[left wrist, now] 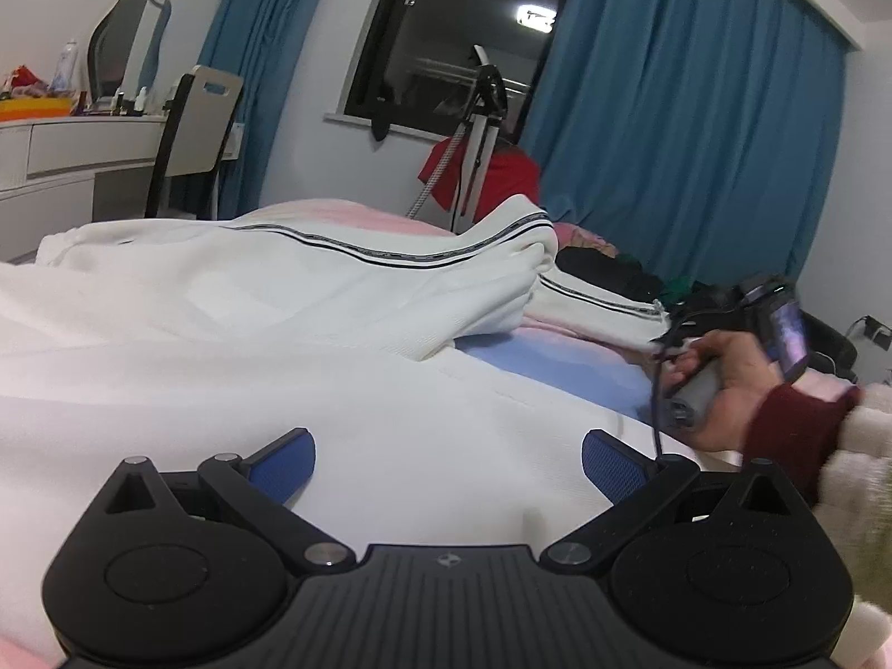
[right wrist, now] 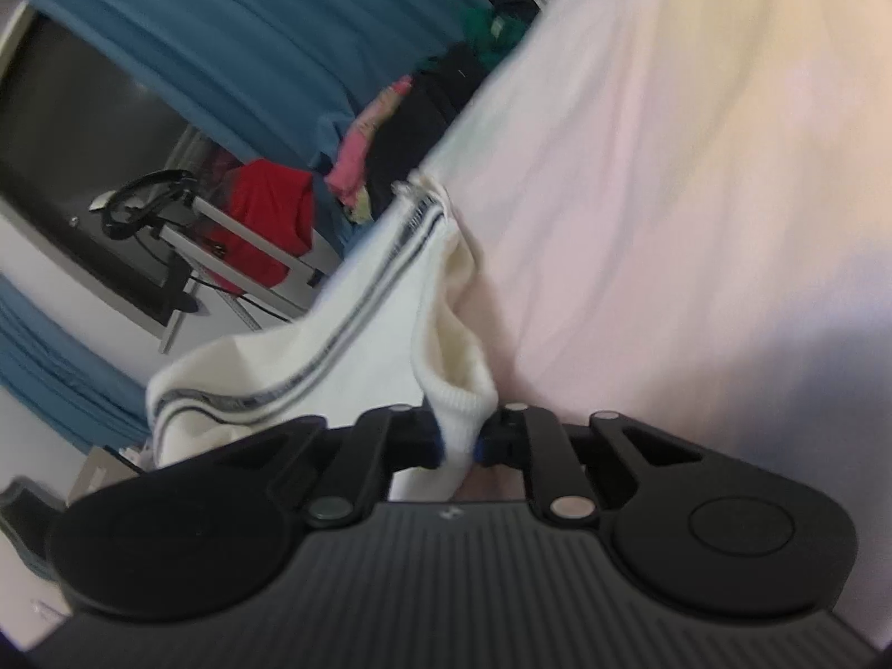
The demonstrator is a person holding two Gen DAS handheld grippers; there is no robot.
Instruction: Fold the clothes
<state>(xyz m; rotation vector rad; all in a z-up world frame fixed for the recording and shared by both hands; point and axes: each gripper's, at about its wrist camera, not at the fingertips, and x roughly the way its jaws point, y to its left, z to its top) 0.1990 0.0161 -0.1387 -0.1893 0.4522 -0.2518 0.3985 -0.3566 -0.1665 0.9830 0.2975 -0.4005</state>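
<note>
A white jacket [left wrist: 279, 301] with a black-and-grey stripe along its sleeves lies spread on the bed. My left gripper [left wrist: 449, 465] is open, its blue pads [left wrist: 284, 465] resting just over the white cloth near the hem. In the right wrist view my right gripper [right wrist: 460, 443] is shut on the ribbed cuff [right wrist: 463, 407] of the striped sleeve [right wrist: 357, 323], which is lifted off the bed. The right hand with its gripper also shows in the left wrist view [left wrist: 719, 384], at the sleeve's end.
The bed sheet [right wrist: 669, 167] is pink and pale blue. A dark clothes pile [left wrist: 613, 273] lies at the far side of the bed. A garment steamer stand [left wrist: 479, 128] with a red cloth, blue curtains [left wrist: 697, 139] and a desk with chair [left wrist: 195, 128] stand beyond.
</note>
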